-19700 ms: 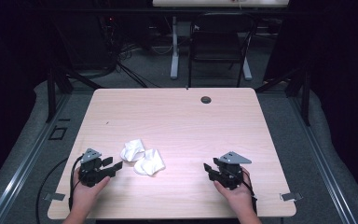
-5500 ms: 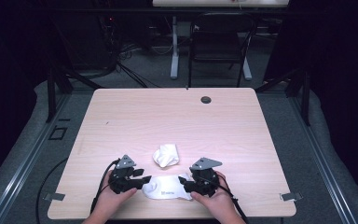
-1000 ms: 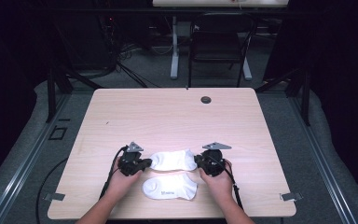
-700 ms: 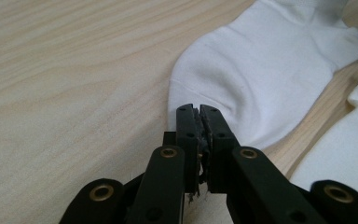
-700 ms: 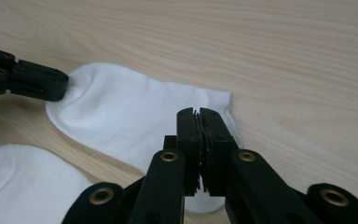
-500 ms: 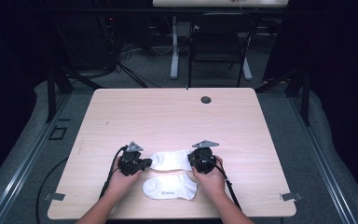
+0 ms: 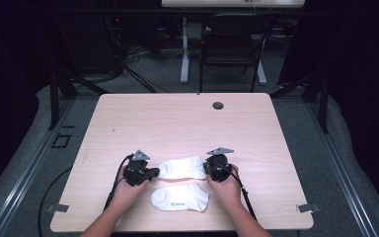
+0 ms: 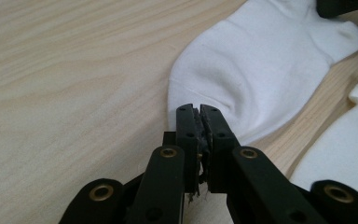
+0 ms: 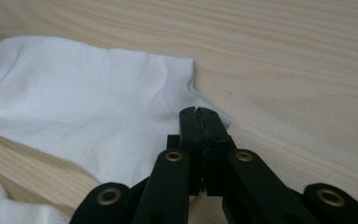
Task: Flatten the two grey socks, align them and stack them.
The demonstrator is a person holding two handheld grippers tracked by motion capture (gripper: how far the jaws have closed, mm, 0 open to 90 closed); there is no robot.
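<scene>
Two white ankle socks lie flat on the pale wood counter, near its front edge. The upper sock stretches sideways between the two grippers; the lower sock lies just in front of it, apart by a thin strip of wood, with a small grey print on its side.

The left gripper has its fingers clenched on the edge of the upper sock's rounded end, the cloth pinched thin between the pads. In the left gripper view the sock runs off smooth and unwrinkled toward the far corner, and the lower sock shows at the right edge.

The right gripper has just been closing and now its fingers are clamped on the other end of the same sock, at a corner of the cloth, which lies flat with soft folds.
</scene>
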